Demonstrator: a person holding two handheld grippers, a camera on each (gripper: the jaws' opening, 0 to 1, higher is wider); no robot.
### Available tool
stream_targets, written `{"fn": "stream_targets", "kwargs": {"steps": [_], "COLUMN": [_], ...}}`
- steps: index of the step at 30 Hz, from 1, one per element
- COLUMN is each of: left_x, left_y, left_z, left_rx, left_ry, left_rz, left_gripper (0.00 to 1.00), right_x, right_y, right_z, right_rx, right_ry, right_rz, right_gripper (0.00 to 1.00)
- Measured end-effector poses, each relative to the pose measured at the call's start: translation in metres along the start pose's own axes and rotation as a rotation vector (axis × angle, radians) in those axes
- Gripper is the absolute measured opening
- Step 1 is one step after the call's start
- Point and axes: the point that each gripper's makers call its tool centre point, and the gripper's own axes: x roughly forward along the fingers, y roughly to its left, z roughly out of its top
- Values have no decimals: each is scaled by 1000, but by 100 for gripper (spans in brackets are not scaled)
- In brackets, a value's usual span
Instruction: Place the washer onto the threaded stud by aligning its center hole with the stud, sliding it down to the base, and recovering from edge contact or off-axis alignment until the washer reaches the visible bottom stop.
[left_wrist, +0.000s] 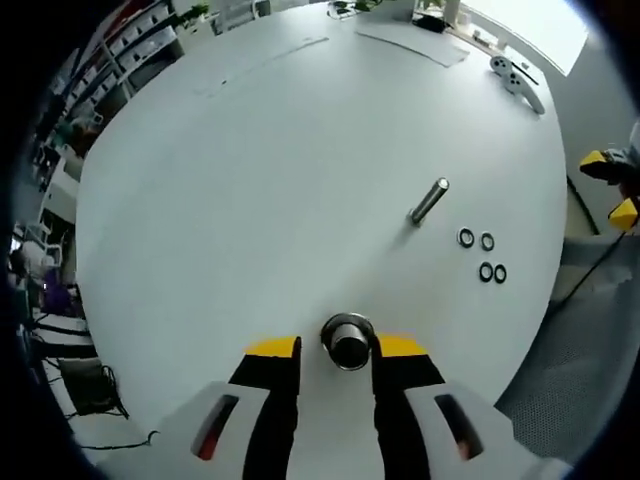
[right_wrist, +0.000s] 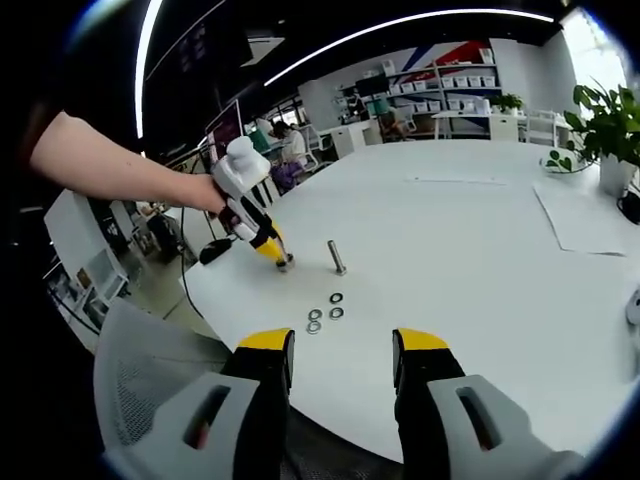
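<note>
The left claw points down at the white tabletop, pinching a shiny metal cylinder (round, hollow-looking). The right claw hovers spread near four small ring washers and the upright threaded stud.

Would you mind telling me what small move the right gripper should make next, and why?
Probably lower the right gripper toward the washers and pick one. Its jaws stand open and empty, off the white table, the four washers lie flat just ahead, and the threaded stud stands bare beyond them. The left gripper is at a metal cylinder near the edge.
</note>
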Motion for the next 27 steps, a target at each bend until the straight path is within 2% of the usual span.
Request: {"fn": "stream_targets", "kwargs": {"steps": [3,4,10,13,20,27], "left_x": [-8,-15,-41,-49,-71,-88], "left_y": [5,7,4,0,-13,-26], "left_z": [4,8,5,-1,-10,-15], "left_rx": [-54,-76,-131,-145,-198,-255], "left_ry": [-49,-95,-202,-216,-299,-390], "left_rz": [20,31,74,75,87,93], "left_gripper": [28,29,28,28,29,31], "right_x": [0,0,2,1,0,-1], "right_y": [0,0,4,5,11,10], "right_z": [2,3,7,10,13,12], "right_rx": [6,5,-19,-18,-30,-24], "right_ry": [-6,-7,-10,-17,-21,-19], "right_rz": [2,4,23,28,35,10], "right_gripper": [42,42,42,42,42,42]}}
